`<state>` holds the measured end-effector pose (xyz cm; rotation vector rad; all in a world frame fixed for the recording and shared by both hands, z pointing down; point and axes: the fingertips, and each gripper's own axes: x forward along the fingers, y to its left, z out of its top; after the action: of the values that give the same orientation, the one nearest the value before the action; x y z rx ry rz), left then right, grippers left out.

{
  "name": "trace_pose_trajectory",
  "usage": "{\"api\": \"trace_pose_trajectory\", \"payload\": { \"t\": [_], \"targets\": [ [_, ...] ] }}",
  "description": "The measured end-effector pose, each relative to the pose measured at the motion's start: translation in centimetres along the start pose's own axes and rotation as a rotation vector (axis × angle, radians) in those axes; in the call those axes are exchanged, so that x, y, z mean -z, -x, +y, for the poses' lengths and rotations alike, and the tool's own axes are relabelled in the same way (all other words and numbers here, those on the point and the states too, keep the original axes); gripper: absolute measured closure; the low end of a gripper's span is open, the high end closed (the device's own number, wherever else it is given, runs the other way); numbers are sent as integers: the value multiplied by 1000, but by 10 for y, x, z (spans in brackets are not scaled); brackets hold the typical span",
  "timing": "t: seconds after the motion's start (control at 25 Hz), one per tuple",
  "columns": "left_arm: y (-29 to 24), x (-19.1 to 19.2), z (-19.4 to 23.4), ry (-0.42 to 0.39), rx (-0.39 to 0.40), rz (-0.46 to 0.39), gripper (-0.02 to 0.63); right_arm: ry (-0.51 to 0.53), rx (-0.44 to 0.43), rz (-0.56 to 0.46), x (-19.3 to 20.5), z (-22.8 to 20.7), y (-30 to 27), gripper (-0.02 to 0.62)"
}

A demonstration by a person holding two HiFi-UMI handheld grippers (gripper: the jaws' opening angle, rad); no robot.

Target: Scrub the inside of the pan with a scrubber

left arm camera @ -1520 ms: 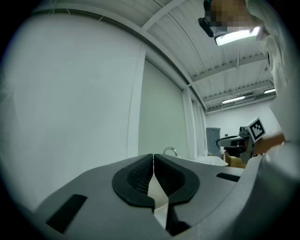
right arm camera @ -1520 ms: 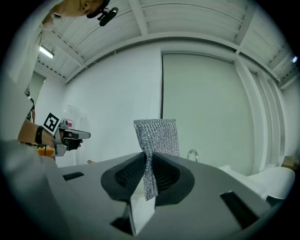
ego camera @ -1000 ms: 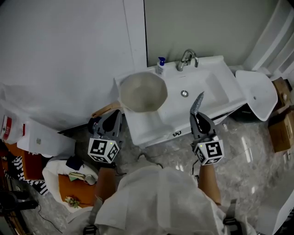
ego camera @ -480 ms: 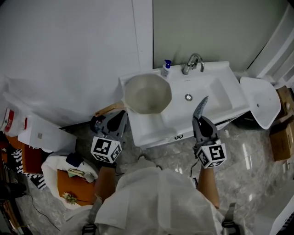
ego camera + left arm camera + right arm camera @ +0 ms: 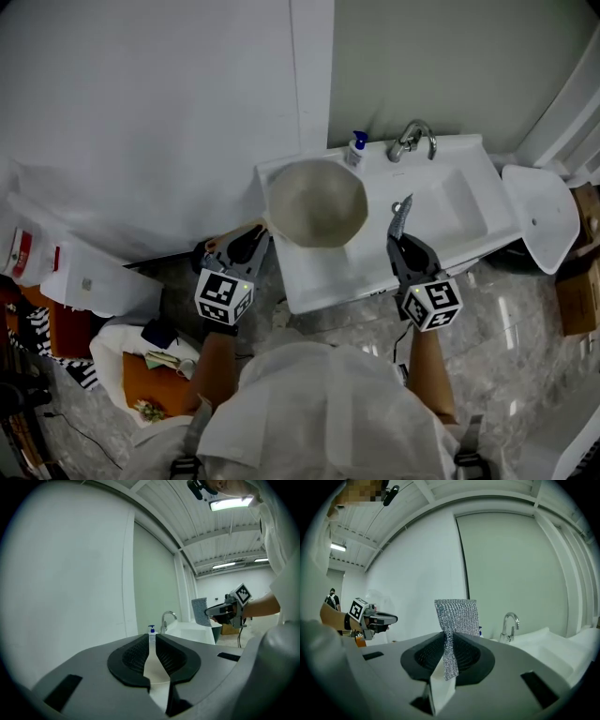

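**Pan on the sink counter, scrubber pinched in the right gripper**

The white sink counter (image 5: 328, 274) stands against the wall, with its basin (image 5: 452, 202) on the right and a flat part on the left. The pan (image 5: 317, 203) sits on that flat part. It is wide and open side up, its rim has a slightly faceted outline, and its inside is a dull, even cream. Its tan wooden handle (image 5: 246, 229) sticks out past the counter's front left corner, toward the person.

The left gripper (image 5: 255, 238) lies right alongside that handle with its jaws drawn together to a thin slit. A pale strip shows low in the slit in the left gripper view. It may be the handle or a part of the gripper, and the head view does not show whether the two touch.

The right gripper (image 5: 401, 242) hangs over the counter's front edge at the basin, near the pan's right side but apart from it. Its jaws are clamped on the scrubber (image 5: 399, 217), a rectangular piece of silvery metal mesh. The mesh is pinched at its middle and stands upright above the jaws.

At the back rim are a curved metal faucet (image 5: 412, 141) and a small soap bottle (image 5: 357, 147) with a blue pump, just behind the pan.
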<state>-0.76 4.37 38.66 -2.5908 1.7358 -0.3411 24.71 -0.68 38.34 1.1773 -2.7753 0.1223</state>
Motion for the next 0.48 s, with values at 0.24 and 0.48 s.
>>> {"api": "trace_pose_trajectory", "payload": {
  "t": [0.24,0.48],
  "targets": [
    [-43,32,38,-45,186,118,406,2,-13,77,10,7,-88,542],
    [-83,86,59,-120,408,293,279,-13,-10,158,27,11,-175,542]
  ]
}}
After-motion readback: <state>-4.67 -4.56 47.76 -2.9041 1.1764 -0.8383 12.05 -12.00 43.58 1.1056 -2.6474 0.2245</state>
